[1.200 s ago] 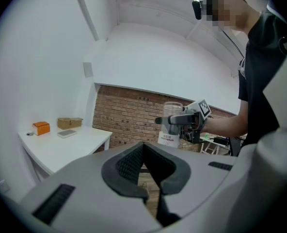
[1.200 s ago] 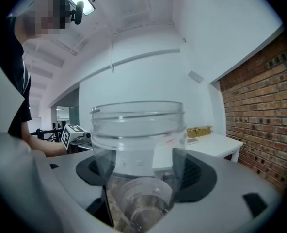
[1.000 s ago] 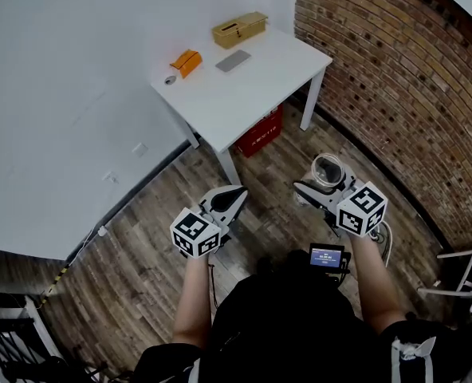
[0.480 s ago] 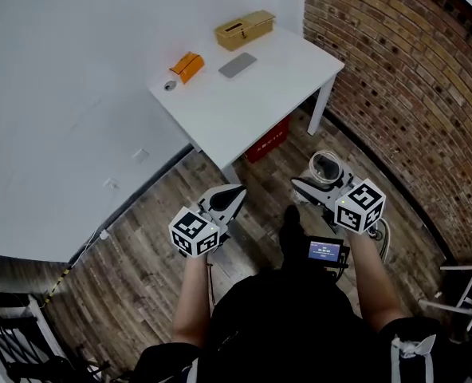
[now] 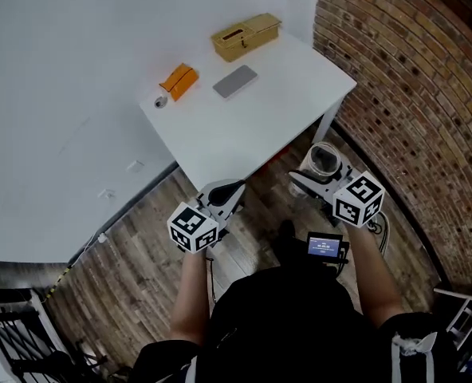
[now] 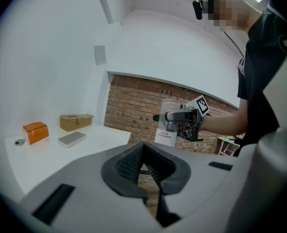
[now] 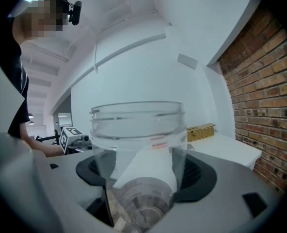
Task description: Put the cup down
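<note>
A clear plastic cup [image 5: 324,160] with a white label stands upright in my right gripper [image 5: 317,174], whose jaws are shut on its sides; it hangs above the wooden floor just off the white table's [image 5: 220,134] near right corner. Close up, the cup [image 7: 137,144] fills the right gripper view between the dark pads. The left gripper view shows that cup [image 6: 168,123] from the side. My left gripper [image 5: 226,191] is shut with nothing in it, just below the table's near edge.
On the table lie an orange box [image 5: 178,78], a small round thing [image 5: 159,101], a grey flat case [image 5: 235,80] and a woven tan box [image 5: 245,36]. A brick wall [image 5: 411,86] rises at the right, a white wall behind the table.
Both grippers and the cup have come closer to the table's near edge; the red box under the table has gone out of sight. The jaws have not moved.
</note>
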A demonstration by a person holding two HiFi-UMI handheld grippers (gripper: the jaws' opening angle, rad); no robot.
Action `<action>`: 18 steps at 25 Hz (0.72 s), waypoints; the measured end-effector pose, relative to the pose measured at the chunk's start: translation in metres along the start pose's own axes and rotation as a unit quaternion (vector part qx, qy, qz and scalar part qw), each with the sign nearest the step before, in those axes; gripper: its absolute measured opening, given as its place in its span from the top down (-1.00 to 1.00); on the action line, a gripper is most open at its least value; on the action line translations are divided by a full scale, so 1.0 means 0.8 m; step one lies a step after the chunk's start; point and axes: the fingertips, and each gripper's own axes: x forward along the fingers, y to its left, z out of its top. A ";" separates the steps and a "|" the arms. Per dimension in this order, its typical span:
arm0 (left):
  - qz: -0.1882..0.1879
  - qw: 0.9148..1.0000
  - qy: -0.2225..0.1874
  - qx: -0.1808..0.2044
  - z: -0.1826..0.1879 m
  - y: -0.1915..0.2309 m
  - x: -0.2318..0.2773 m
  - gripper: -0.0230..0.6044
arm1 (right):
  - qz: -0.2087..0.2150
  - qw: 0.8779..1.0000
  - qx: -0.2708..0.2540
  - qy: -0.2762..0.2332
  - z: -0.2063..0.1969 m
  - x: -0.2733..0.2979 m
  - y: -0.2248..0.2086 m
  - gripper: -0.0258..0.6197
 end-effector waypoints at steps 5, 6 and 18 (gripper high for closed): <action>0.007 1.000 -0.005 -0.001 0.034 0.040 0.064 0.90 | 0.013 1.000 -0.005 0.002 0.030 0.027 -0.076 -0.22; 0.006 1.000 -0.005 -0.001 0.039 0.046 0.075 0.90 | 0.015 1.000 -0.006 0.001 0.035 0.032 -0.089 -0.22; 0.007 1.000 0.001 -0.008 0.060 0.107 0.109 0.90 | 0.031 0.999 0.003 0.005 0.049 0.092 -0.135 -0.22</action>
